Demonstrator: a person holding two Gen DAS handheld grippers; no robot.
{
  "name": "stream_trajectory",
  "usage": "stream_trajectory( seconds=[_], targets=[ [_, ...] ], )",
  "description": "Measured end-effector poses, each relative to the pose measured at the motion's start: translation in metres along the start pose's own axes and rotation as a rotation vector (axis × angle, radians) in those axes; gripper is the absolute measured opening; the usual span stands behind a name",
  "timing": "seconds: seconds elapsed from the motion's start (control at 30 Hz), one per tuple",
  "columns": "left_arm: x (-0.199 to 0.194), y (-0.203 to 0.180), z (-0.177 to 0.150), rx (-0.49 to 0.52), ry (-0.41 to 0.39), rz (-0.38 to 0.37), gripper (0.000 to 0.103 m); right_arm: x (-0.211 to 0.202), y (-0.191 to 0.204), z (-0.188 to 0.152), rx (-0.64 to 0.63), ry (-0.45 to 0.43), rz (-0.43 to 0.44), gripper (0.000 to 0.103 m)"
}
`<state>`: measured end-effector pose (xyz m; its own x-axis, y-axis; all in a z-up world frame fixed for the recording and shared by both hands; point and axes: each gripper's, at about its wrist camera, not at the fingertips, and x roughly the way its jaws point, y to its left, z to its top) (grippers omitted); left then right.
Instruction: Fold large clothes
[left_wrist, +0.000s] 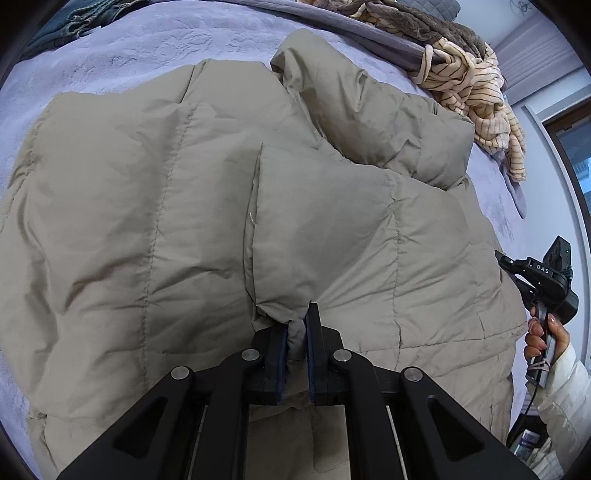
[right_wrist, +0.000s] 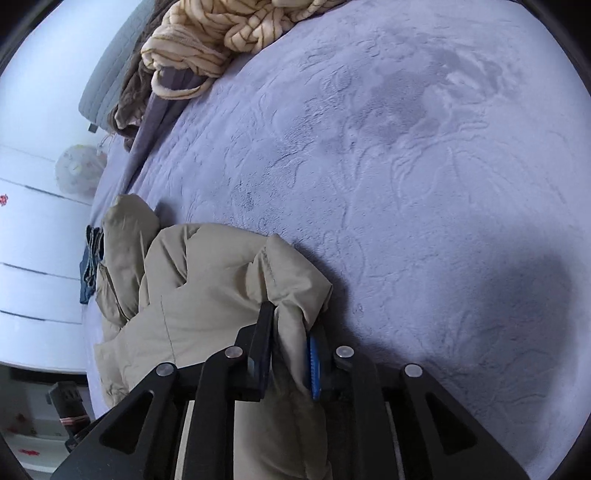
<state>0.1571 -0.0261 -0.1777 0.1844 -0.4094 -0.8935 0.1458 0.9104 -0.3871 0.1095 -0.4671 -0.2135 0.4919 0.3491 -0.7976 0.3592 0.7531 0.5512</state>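
The only lettering that can be read is "DAS", in small pale capitals on the black body of the right hand-held gripper (left_wrist: 508, 266), seen at the right edge of the left wrist view with a hand (left_wrist: 541, 338) around its grip. A small mark sits just before the letters, too tiny to make out. The right wrist view carries no readable words, numbers or brand marks.

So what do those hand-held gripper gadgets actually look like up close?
Each hand-held gripper is matte black plastic: two angular linkage arms with round silver pivot pins and flat fingers lined with blue ribbed pads. The right one bears white "DAS" lettering and trails a black cable; its holder wears a puffy white sleeve.
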Motion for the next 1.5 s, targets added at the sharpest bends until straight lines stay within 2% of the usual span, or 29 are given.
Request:
stream_trajectory(
  seconds=[0.07,0.23,0.33,0.4,0.47,0.53,0.57,0.6,0.7,0.83,0.87,0.97,1.03,1.1,1.43,1.47,1.5],
  targets=[
    [-0.009,-0.003,0.000,0.009,-0.016,0.026,0.010,-0.016,0.005,-0.004,-0.006,-0.030,-0.051,0.029],
    [-0.051,0.000,-0.003,0.009,-0.103,0.094,0.010,-0.074,0.022,-0.032,-0.126,-0.127,-0.157,0.029],
    [-0.069,-0.004,-0.006,0.029,-0.146,0.054,0.010,-0.095,0.041,-0.062,-0.226,-0.151,-0.175,0.026],
    [-0.066,-0.010,-0.009,0.065,-0.130,0.025,0.010,-0.098,0.049,-0.082,-0.278,-0.129,-0.172,0.024],
    [-0.049,-0.020,-0.010,0.113,-0.092,0.066,0.010,-0.083,0.053,-0.098,-0.315,-0.066,-0.168,0.024],
    [-0.020,-0.021,-0.013,0.134,-0.034,0.152,0.010,-0.065,0.051,-0.110,-0.344,-0.024,-0.209,0.023],
    [-0.010,-0.016,-0.016,0.116,-0.016,0.159,0.010,-0.055,0.049,-0.114,-0.360,-0.011,-0.232,0.020],
    [-0.004,-0.008,-0.017,0.085,-0.017,0.136,0.010,-0.048,0.044,-0.117,-0.368,0.002,-0.245,0.019],
    [-0.006,0.000,-0.019,0.044,-0.027,0.107,0.010,-0.043,0.036,-0.121,-0.355,0.018,-0.235,0.019],
    [-0.017,0.002,-0.023,0.064,-0.021,0.177,0.010,-0.059,0.037,-0.129,-0.349,0.050,-0.244,0.020],
    [-0.023,0.005,-0.027,0.062,-0.020,0.179,0.010,-0.064,0.036,-0.131,-0.335,0.062,-0.244,0.023],
    [-0.042,0.006,-0.038,0.058,-0.024,0.193,0.010,-0.078,0.032,-0.141,-0.284,0.081,-0.237,0.023],
    [-0.054,0.001,-0.049,0.070,-0.022,0.224,0.010,-0.087,0.032,-0.147,-0.251,0.088,-0.227,0.027],
    [-0.067,0.000,-0.061,0.086,-0.023,0.245,0.010,-0.094,0.034,-0.155,-0.219,0.100,-0.212,0.039],
    [-0.116,-0.029,-0.112,0.072,-0.035,0.264,0.010,-0.124,0.052,-0.201,-0.185,0.143,-0.148,0.053],
    [-0.119,-0.029,-0.117,0.063,-0.033,0.268,0.024,-0.126,0.052,-0.204,-0.182,0.147,-0.145,0.054],
    [-0.122,-0.030,-0.124,0.055,-0.032,0.271,0.082,-0.129,0.051,-0.207,-0.177,0.150,-0.140,0.054]
  ],
)
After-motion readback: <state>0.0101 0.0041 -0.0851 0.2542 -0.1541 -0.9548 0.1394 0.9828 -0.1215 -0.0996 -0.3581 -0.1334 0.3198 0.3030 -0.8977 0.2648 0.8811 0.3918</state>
